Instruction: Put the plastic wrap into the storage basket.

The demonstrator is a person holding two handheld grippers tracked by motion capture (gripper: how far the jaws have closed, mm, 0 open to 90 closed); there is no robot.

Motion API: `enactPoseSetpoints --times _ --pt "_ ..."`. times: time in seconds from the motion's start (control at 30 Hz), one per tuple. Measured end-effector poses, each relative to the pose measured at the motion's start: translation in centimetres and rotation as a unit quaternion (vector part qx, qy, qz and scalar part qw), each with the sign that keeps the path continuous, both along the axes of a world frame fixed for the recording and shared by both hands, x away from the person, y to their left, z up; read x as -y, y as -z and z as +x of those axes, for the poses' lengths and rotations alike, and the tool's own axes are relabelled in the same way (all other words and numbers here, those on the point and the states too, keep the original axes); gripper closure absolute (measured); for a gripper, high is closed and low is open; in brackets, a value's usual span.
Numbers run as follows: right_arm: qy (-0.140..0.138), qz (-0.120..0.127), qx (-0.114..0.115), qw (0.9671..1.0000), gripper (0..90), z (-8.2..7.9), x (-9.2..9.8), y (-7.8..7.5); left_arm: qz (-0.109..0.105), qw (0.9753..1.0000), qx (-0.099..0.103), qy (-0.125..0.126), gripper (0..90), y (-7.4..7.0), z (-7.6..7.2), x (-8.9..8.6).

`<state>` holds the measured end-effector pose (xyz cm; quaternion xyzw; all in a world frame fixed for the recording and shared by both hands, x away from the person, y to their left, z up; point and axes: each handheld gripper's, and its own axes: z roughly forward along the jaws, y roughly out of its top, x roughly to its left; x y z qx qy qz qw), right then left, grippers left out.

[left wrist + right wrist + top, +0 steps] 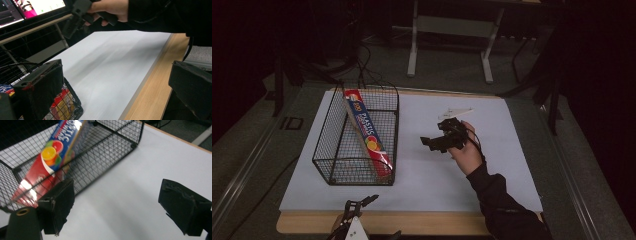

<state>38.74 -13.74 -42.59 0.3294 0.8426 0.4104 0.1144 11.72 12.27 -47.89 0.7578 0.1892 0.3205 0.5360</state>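
My right gripper (430, 142) hovers mid-tabletop (427, 170), fingers spread and empty; the box (367, 132) leans in the basket (324, 165) just beyond them.

Glossy printed cardboard box (366, 131) in black wire-mesh basket (334, 150); matt white sheet (432, 170), wood-grain table edge (412, 223).

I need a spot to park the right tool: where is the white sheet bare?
Bare: the white sheet right of the black wire basket, around the right tool, and its near strip toward the wooden table edge. Crowded: the basket, filled by the long red-and-blue plastic wrap box.
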Motion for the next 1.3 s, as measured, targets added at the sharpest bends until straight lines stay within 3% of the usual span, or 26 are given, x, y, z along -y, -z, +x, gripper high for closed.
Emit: enactPoseSetpoints --times 0.2,0.33,0.53,1.3 --pt "0.004 -0.004 -0.006 1.0000 13.7 -0.9 2.1 1.5 0.001 1.0000 0.000 0.002 0.4 0.0 0.0 0.1" --pt "0.006 -0.020 0.006 0.9998 13.7 -1.7 3.4 2.5 0.002 1.0000 0.000 0.001 0.4 0.0 0.0 0.2" --pt "0.015 -0.023 -0.007 0.9996 13.7 -2.3 5.4 3.9 0.006 1.0000 -0.001 0.002 0.4 0.1 0.0 0.3" --pt "0.035 -0.032 -0.011 0.9988 13.8 -5.9 10.3 6.0 0.009 0.9999 -0.001 0.004 0.4 0.1 0.2 0.4"
